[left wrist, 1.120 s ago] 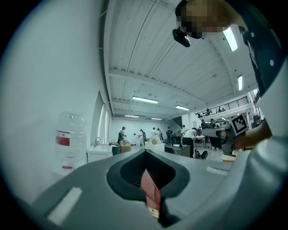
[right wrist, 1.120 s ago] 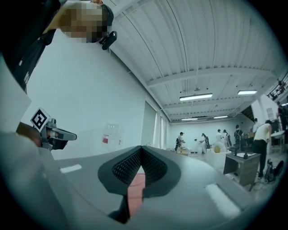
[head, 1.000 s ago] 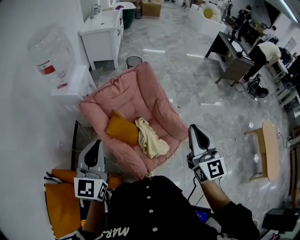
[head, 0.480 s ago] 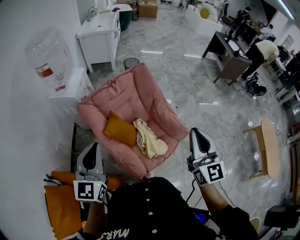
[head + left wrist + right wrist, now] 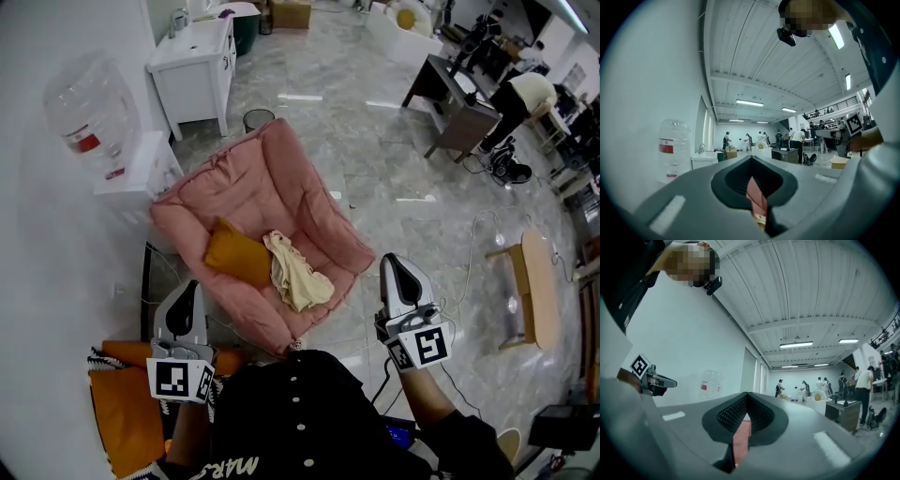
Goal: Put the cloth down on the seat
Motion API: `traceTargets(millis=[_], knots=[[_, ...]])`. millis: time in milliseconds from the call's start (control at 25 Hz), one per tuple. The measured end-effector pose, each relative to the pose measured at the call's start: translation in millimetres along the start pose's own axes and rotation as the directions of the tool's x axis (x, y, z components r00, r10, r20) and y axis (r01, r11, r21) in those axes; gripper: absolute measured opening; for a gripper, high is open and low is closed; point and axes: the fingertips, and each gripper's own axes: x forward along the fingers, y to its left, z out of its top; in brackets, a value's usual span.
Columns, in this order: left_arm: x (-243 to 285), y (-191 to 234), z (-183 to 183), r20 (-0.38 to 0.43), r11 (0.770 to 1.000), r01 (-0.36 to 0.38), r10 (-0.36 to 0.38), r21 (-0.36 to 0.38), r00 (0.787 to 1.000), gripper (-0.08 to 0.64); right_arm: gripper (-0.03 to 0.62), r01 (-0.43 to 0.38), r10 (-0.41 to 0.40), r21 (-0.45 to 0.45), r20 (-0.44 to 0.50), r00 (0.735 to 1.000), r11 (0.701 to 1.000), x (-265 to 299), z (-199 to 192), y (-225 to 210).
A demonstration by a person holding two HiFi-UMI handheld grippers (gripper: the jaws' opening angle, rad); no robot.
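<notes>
A cream cloth [image 5: 296, 277] lies crumpled on the seat of a pink armchair [image 5: 281, 192], next to an orange cushion [image 5: 235, 259]. In the head view both grippers are held low, in front of the chair and apart from it. My left gripper [image 5: 190, 291] is by the chair's front left corner, and my right gripper [image 5: 392, 262] is off its right side. Neither touches the cloth. In the left gripper view, the left gripper [image 5: 751, 157] has its jaws together with nothing between them. The right gripper [image 5: 746, 393] looks the same in its own view.
A white sink cabinet [image 5: 194, 58] and a bin [image 5: 255, 119] stand behind the chair. A water bottle [image 5: 87, 122] sits on a white dispenser at the left wall. An orange pad [image 5: 120, 405] lies at lower left. A wooden side table [image 5: 534, 281], floor cables and desks with people are at the right.
The head view has drifted slightly, so the armchair sits a little higher and further left. The cloth has not moved on the seat. Both grippers stay shut, low near the body.
</notes>
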Motion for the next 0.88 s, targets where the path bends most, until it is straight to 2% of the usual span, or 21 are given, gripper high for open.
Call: traceTargets(millis=[880], knots=[[10.5, -5.3, 3.6, -0.006, 1.000, 0.022, -0.022, 0.007, 1.000, 0.000, 0.026, -0.031, 0.030, 0.019, 0.018, 0.999, 0.999, 14.7, 2.2, 7.1]])
